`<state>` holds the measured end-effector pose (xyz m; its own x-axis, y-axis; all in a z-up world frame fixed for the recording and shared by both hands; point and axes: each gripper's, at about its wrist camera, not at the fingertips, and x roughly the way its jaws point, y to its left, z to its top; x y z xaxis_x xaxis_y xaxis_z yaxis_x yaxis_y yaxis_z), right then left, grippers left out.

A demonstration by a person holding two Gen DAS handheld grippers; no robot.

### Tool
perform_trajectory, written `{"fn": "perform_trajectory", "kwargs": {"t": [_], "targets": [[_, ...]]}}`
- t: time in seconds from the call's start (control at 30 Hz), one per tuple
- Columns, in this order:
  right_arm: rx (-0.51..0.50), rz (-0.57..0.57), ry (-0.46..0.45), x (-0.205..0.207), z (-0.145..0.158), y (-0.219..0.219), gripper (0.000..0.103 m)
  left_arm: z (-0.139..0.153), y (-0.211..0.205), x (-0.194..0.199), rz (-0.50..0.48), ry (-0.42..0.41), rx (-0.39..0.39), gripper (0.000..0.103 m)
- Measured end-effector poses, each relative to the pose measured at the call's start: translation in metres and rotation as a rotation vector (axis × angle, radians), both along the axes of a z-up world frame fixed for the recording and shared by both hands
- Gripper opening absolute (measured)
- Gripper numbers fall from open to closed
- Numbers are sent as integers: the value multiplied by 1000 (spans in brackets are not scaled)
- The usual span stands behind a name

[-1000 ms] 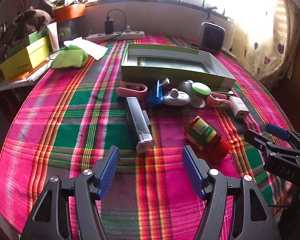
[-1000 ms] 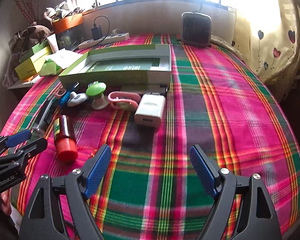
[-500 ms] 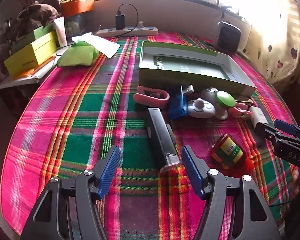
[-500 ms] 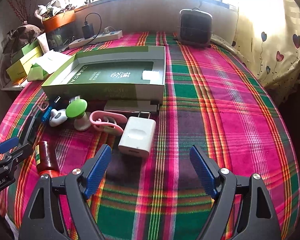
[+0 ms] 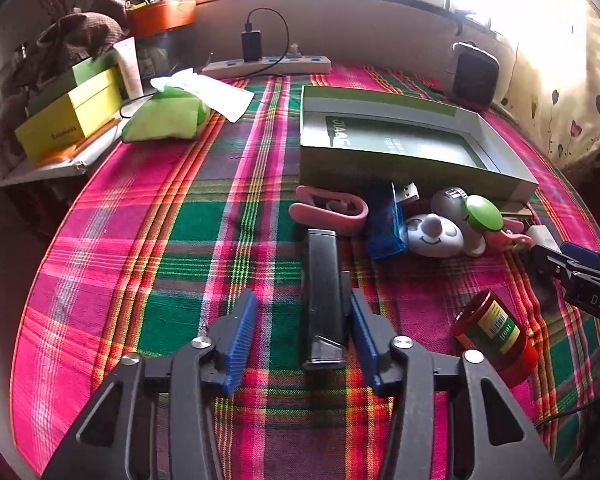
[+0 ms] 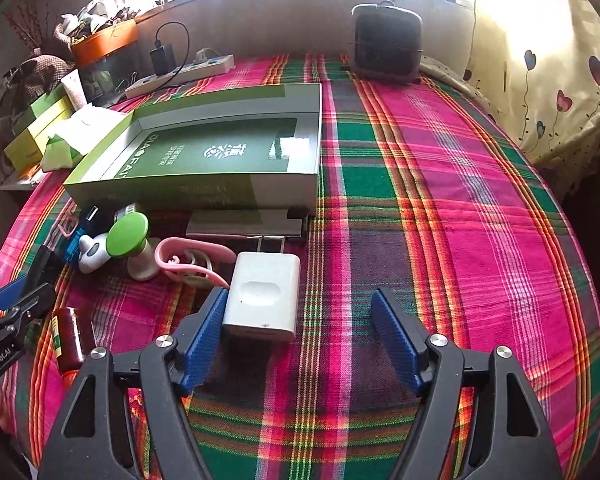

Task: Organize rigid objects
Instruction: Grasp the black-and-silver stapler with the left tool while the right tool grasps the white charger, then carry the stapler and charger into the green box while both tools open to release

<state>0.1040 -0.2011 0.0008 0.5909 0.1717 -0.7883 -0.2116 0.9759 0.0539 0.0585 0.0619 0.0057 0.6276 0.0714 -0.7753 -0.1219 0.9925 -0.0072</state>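
Now, left claw (image 5: 302, 330): part open, jaws just been closing around the black stapler-like bar (image 5: 324, 296); right pad touches it, left pad stands clear.
Right claw (image 6: 296, 334): wide, also just closing; white charger (image 6: 264, 292) between, against the left pad only.
Green box (image 6: 204, 188): open on the plaid worktop (image 6: 440, 208), likely the destination.
Clutter: trinkets lined along the box's front.

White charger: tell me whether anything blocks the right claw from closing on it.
Nothing visible does. The white charger lies between the right claw's jaws, which have just been closing; one blue pad is beside its edge, the other apart. The pink clip lies behind it.
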Motion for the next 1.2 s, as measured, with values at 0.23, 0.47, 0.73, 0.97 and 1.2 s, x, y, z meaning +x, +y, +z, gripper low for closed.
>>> {"fn": "perform_trajectory", "kwargs": {"t": [0.23,0.47,0.73,0.97,1.2], "targets": [[-1,12,-5,1,2,0,53,0,6,2,11,-3,-15,26],[1,19,-10,-1,3,0,37,1,9,1,11,-14,-26,23],[27,25,-23,-7,10,-2,35,10,13,1,6,-27,-16,23],[43,24,-51,-8,23,-4,35,25,13,5,-12,-51,-29,23],[57,31,-94,-3,45,-4,35,46,14,21,-51,-79,-74,23]]}}
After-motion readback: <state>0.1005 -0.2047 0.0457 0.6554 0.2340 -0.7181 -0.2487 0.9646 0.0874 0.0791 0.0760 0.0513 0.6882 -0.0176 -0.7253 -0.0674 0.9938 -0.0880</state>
